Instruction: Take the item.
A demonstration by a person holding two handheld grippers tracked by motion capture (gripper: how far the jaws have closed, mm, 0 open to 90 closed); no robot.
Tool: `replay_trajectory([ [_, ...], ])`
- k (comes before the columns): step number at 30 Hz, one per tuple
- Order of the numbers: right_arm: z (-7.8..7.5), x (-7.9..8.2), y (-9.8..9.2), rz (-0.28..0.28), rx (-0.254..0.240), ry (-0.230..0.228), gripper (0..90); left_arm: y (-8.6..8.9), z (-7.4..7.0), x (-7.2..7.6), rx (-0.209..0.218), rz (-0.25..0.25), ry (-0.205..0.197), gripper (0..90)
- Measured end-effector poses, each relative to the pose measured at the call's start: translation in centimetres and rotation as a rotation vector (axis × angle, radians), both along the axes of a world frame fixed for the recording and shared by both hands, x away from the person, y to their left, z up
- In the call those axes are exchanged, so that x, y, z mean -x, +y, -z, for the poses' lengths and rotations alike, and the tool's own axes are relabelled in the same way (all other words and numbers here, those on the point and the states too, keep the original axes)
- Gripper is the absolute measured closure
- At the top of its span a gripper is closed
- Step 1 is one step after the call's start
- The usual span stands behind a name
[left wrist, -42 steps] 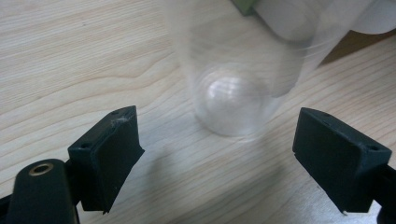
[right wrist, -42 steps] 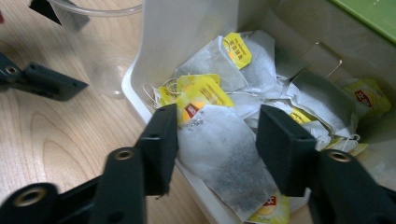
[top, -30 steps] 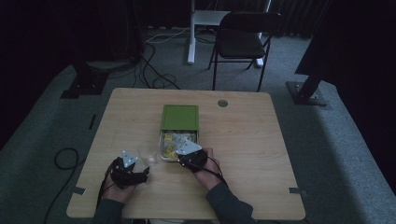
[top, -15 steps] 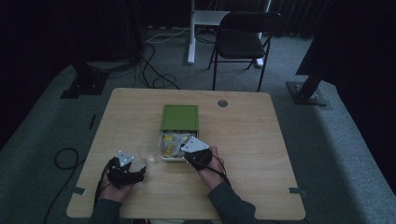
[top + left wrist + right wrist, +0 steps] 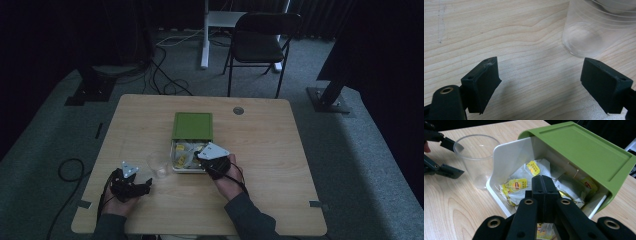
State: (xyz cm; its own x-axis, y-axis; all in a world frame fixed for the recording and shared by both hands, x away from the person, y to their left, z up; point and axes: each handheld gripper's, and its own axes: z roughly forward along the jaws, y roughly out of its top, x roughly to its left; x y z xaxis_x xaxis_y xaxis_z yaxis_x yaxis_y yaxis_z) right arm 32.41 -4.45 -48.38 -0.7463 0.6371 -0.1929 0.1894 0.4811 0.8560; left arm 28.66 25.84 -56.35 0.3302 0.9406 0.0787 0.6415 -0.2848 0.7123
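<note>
Since the right claw [image 5: 541,182] hangs over the open white box [image 5: 509,152] with its jaws pressed flat together, the move to come turns, as I judge it, on the way from box to cup. Tea bags [image 5: 517,185] with yellow tags lie loose in the box directly under and ahead of that claw. One more bag shows beneath its arms, but I cannot tell whether a bag or its string is pinched between the jaws. The green lid [image 5: 584,152] stands tipped back on the far side.

In the high view the clear cup [image 5: 159,165] stands upright on the table [image 5: 280,150], just beside the box's left wall. From the right claw it lies to the left, across that low wall, so anything lifted out has to clear the rim before it travels sideways.

The left claw [image 5: 541,75] is the nearer of the two to the cup. It rests low over the table with its jaws spread wide and nothing between them. In its own view the cup stands just ahead and off toward the right jaw, not touched. It looks placed to steady the cup.
</note>
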Motion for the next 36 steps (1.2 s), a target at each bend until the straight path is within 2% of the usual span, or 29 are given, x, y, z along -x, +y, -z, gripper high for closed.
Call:
replay_trajectory([
  [5, -0.4, -0.1, 0.0, -0.013, -0.020, 0.006, 90.0, 0.2, 0.1, -0.1, -0.010, 0.002, 0.007, 16.1],
  [8, -0.7, 0.0, 0.0, -0.020, -0.032, 0.009, 90.0, 0.5, 0.1, -0.1, 0.001, 0.002, 0.007, 16.1],
  [13, -1.1, 0.0, 0.0, -0.028, -0.032, 0.000, 90.0, 0.9, 0.2, -0.2, 0.003, 0.003, 0.004, 16.1],
  [24, -2.0, 0.2, 0.5, -0.047, -0.039, -0.009, 90.0, 1.2, 0.5, -0.5, -0.006, -0.005, 0.030, 16.0],
  [36, -2.8, 0.3, 1.1, -0.068, -0.046, -0.009, 90.0, 2.3, 0.7, -1.0, 0.038, -0.024, 0.043, 16.0],
])
